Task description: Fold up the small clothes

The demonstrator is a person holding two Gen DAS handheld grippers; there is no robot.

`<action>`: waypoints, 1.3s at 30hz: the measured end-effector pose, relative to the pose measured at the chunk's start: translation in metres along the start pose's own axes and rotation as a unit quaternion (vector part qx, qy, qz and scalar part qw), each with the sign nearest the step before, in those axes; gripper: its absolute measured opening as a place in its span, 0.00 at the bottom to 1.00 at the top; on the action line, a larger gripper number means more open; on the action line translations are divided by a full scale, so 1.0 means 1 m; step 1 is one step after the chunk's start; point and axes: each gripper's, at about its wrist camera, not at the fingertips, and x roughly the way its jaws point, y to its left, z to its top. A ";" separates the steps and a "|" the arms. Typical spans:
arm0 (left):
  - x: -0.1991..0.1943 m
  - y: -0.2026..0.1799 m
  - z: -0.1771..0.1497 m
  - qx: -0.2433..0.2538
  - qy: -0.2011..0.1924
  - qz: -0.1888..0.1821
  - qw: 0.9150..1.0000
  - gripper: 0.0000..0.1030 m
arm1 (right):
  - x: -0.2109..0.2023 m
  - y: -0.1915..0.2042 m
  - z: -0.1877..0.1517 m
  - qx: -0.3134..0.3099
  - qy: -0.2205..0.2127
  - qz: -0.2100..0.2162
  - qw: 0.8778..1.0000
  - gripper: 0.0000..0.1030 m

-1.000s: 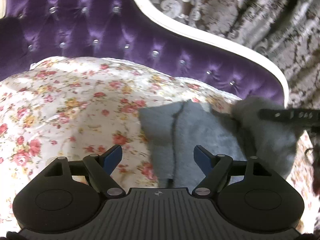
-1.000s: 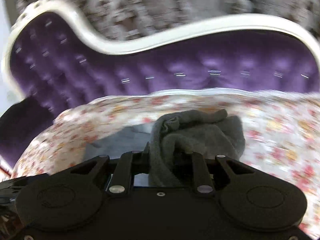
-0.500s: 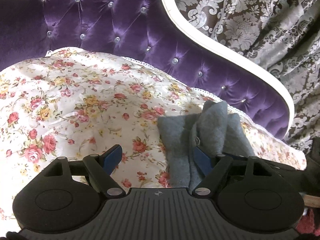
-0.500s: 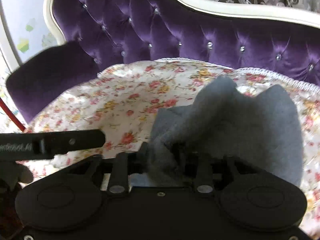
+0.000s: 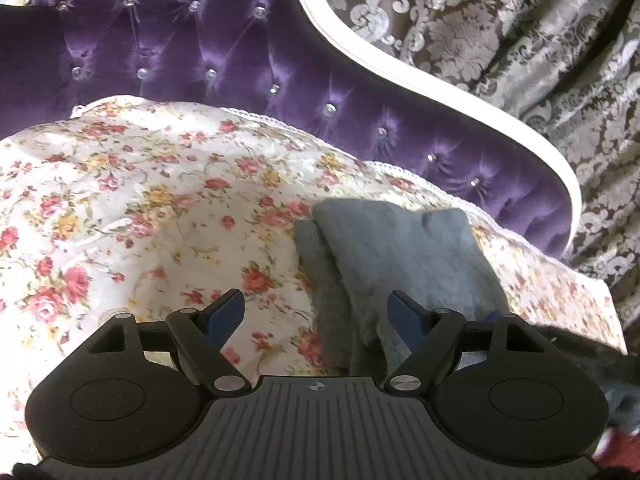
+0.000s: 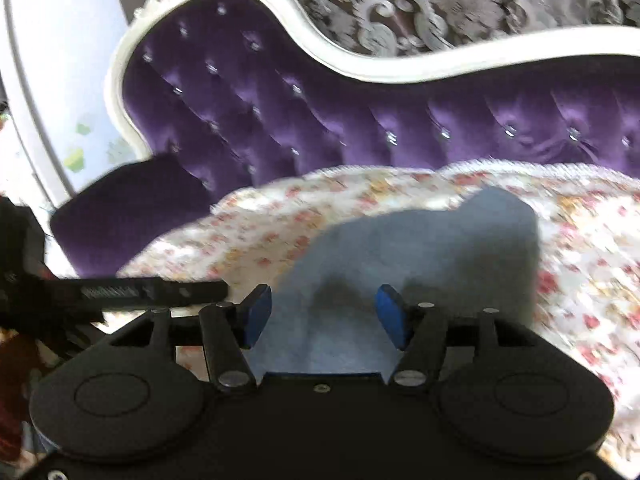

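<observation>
A small grey-blue garment [image 5: 396, 256] lies folded flat on the floral sheet [image 5: 160, 208], one layer over another. My left gripper [image 5: 316, 314] is open and empty just above its near left edge. In the right wrist view the same garment [image 6: 420, 248] lies flat in front of my right gripper [image 6: 322, 314], which is open with nothing between its blue pads. The left gripper's black body [image 6: 120, 292] shows at the left of that view.
The purple tufted sofa back [image 5: 224, 48] with its white frame [image 5: 420, 80] curves behind the sheet. Patterned grey curtains [image 5: 500, 32] hang beyond. A purple cushion [image 6: 132, 208] sits at the sofa's left end. A dark edge [image 5: 580, 344] lies at the right.
My right gripper has opened and let go of the grey garment, which now lies folded flat on the sheet. My left gripper stayed open and shifted slightly.
</observation>
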 end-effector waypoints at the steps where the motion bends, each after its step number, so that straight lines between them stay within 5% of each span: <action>1: 0.001 -0.002 -0.001 0.005 0.002 -0.002 1.000 0.75 | 0.003 0.001 -0.006 -0.007 0.007 -0.003 1.000 0.63; 7: 0.008 -0.021 -0.013 0.047 0.005 -0.015 0.999 0.75 | 0.009 0.011 -0.048 -0.041 0.046 0.018 0.998 0.63; 12: 0.029 -0.023 -0.025 0.047 0.046 -0.015 0.998 0.75 | -0.006 0.009 -0.053 -0.048 0.050 0.029 0.997 0.62; 14: 0.039 -0.019 -0.031 0.039 0.072 0.000 0.997 0.75 | -0.013 0.005 -0.048 -0.041 0.043 0.033 0.998 0.61; 22: 0.032 -0.022 -0.041 0.058 0.057 0.011 0.997 0.75 | -0.032 -0.029 -0.016 -0.018 -0.014 0.015 1.000 0.70; 31: 0.030 -0.022 -0.041 0.048 0.057 0.006 0.997 0.76 | 0.038 -0.081 0.037 0.066 0.000 0.021 0.998 0.70; 35: 0.030 -0.021 -0.040 0.041 0.056 0.000 0.998 0.77 | 0.071 -0.103 0.048 0.088 0.025 -0.032 0.995 0.70; 39: 0.025 -0.011 -0.035 -0.011 0.058 -0.043 0.997 0.77 | 0.056 -0.115 0.050 0.096 -0.009 -0.062 0.993 0.70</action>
